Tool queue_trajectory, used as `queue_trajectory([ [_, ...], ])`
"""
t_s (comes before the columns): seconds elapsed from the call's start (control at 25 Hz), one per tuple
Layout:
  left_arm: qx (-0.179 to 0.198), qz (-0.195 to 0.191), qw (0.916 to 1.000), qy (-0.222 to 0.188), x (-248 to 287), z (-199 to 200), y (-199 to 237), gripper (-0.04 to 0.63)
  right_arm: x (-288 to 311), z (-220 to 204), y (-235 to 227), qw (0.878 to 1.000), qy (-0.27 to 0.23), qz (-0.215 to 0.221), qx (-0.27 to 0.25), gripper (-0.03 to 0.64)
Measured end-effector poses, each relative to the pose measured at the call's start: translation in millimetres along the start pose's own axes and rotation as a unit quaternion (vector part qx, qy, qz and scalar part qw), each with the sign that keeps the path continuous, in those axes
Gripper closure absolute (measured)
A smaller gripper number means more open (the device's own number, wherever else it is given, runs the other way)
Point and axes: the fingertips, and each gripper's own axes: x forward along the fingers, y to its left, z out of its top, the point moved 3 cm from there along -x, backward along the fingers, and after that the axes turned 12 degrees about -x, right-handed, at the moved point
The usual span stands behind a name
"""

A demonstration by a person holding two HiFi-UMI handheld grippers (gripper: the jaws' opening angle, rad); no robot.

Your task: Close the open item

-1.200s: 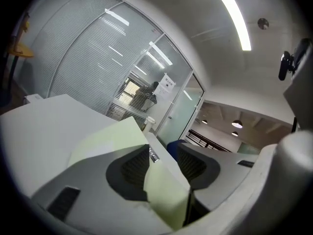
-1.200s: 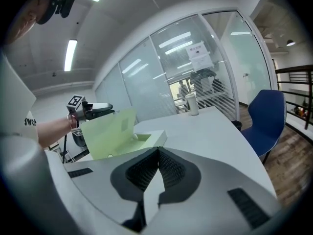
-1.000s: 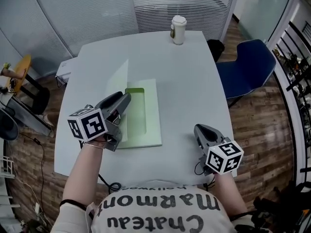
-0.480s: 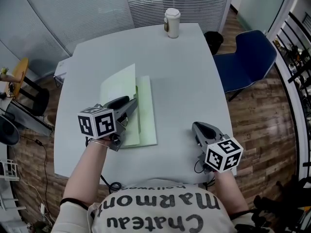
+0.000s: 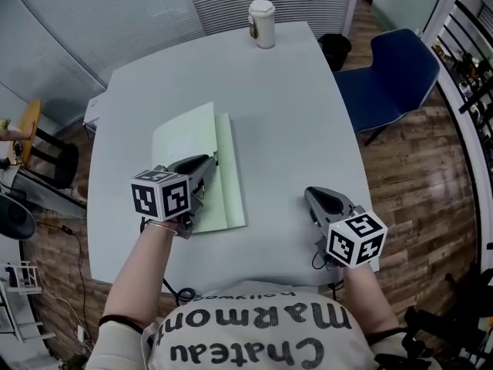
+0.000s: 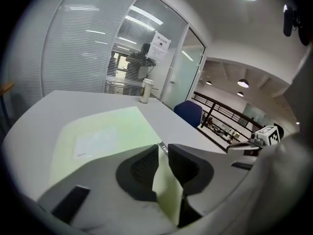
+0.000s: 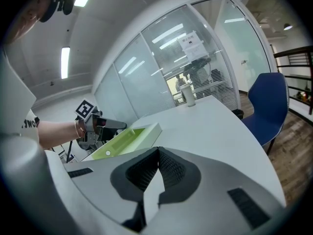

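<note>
My left fingers (image 6: 139, 168) had just clenched on the cover's (image 5: 185, 145) edge. The cover had swung down from upright and lay almost flat over the green folder (image 5: 233, 187) on the tabletop (image 5: 293, 114), so closing looked nearly done. My right fingers (image 7: 171, 173) were clenched and empty.

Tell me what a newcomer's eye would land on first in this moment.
The pale green case left of centre on the white table stands out, its lid nearly down. The left gripper has the lid's edge between its jaws, which have just been closing on it. The right gripper is shut and empty at the near right, and a lidded cup stands at the far end.
</note>
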Motion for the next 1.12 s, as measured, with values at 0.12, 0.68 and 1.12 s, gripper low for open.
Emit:
queue_trajectory([
  [0.12, 0.008, 0.007, 0.9999, 0.014, 7.5, -4.3, -0.9, 0.540, 2.3, 0.1, -1.9, 1.000, 0.001, 0.004, 0.001, 0.617],
  [0.68, 0.026, 0.035, 0.9968, 0.066, 37.5, -28.2, 2.8, 0.560, 7.4, -12.1, -5.8, 1.000, 0.010, 0.014, 0.009, 0.617],
  [1.12, 0.027, 0.051, 0.9943, 0.089, 46.6, -42.1, 7.6, 0.566, 8.4, -15.2, -4.5, 0.999, 0.007, 0.032, 0.011, 0.617],
])
